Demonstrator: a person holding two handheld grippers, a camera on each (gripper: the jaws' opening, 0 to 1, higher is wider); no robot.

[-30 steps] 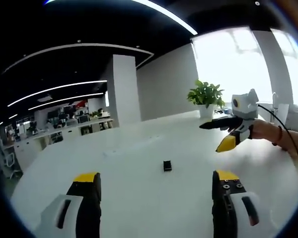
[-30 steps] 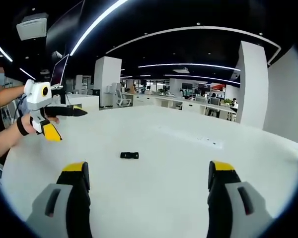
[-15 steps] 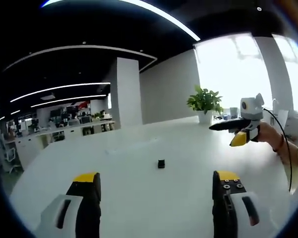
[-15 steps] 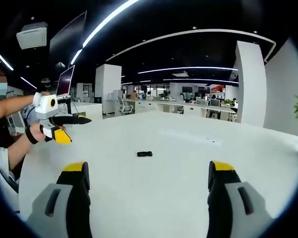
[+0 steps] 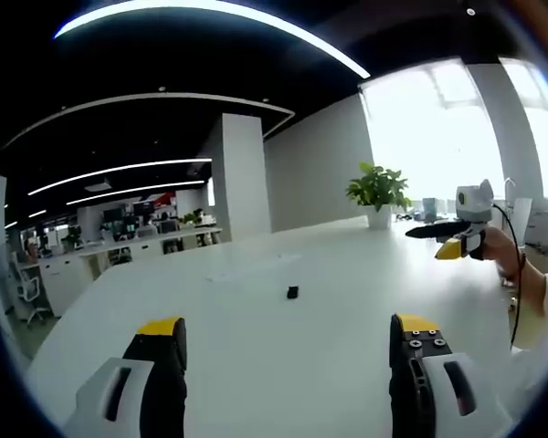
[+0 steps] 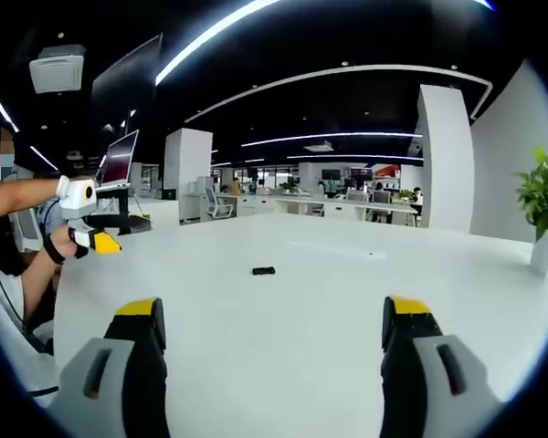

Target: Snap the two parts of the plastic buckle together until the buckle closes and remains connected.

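A small black plastic buckle (image 5: 293, 292) lies on the white table (image 5: 256, 365), far ahead of my left gripper (image 5: 286, 333), whose jaws stand wide apart with nothing between them. In the right gripper view the same buckle (image 6: 262, 270) appears as a short dark bar, well beyond my right gripper (image 6: 274, 330), which is open and holds nothing. The right gripper (image 5: 446, 239) also shows at the right of the left gripper view, held in a hand above the table. At the left of the right gripper view, the left gripper (image 6: 110, 232) hangs in a person's hand.
A potted plant (image 5: 377, 190) stands at the table's far edge near bright windows. A white pillar (image 5: 237, 173) and office desks (image 6: 347, 208) lie beyond. A person's arm (image 6: 36, 255) sits at the table's left side.
Both cameras have pulled back and away from the buckle, which looks smaller and farther off. Each gripper seen in the other's view has drawn outward. Jaws stay wide.
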